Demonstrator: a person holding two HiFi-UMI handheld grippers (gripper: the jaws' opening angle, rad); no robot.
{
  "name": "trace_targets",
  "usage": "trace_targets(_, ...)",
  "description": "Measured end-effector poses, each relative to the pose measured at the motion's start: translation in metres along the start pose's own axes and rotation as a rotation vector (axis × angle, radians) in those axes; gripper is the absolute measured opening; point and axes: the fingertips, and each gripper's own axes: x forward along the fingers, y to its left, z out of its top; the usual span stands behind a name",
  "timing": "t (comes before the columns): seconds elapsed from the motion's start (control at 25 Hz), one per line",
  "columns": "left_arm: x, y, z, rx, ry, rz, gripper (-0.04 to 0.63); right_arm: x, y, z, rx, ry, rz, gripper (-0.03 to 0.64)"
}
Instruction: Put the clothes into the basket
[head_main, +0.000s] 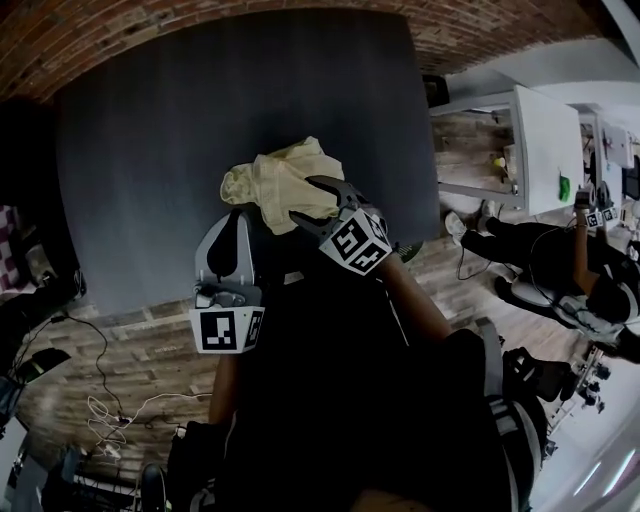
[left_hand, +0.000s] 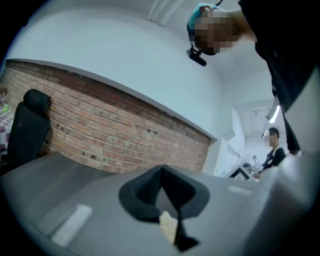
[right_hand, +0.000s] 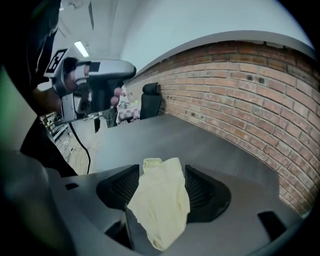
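A pale yellow garment (head_main: 283, 185) lies crumpled at the near edge of the dark table (head_main: 200, 120). My right gripper (head_main: 312, 203) tilts down onto it from the right. In the right gripper view the garment (right_hand: 161, 200) hangs between the two ribbed pads (right_hand: 200, 187), which stand apart and do not press on it, so the right gripper (right_hand: 161, 177) is open. My left gripper (head_main: 240, 215) is held level just left of the garment, and its jaw tips meet (left_hand: 161, 169). A small pale scrap (left_hand: 168, 226) shows low between them; what it is I cannot tell.
A brick wall (right_hand: 250, 100) runs along the table's far side. A black chair (left_hand: 27, 130) stands at the table's end. To the right are a white desk (head_main: 545, 140) and a seated person (head_main: 560, 260). Cables (head_main: 110, 400) lie on the wooden floor at lower left.
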Motion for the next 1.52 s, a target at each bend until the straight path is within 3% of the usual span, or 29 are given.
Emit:
trace_targets(0.24,0.006,0.008,-0.005,-0.013,0.012,0.020,0.005,0.031,-0.010,-0.022,-0.143,0.142,0.025,0.293)
trace_targets(0.64,0.019,0.026,-0.009,-0.039,0.035,0.050,0.005,0.077,0.004,-0.055,-0.233,0.330,0.181,0.328)
trace_targets(0.8,0.025,0.039,-0.014,-0.055,0.047,0.081,0.005,0.098,0.004,-0.078,-0.271,0.408,0.192,0.339)
trace_targets(1.28,0.029,0.066,-0.021,-0.081,0.074,0.135,0.005,0.147,0.008,-0.129,-0.227,0.602,0.207,0.350)
trace_targets(1.52,0.028,0.075,-0.022,-0.090,0.073,0.144,0.005,0.157,0.008,-0.128,-0.213,0.649,0.219,0.353)
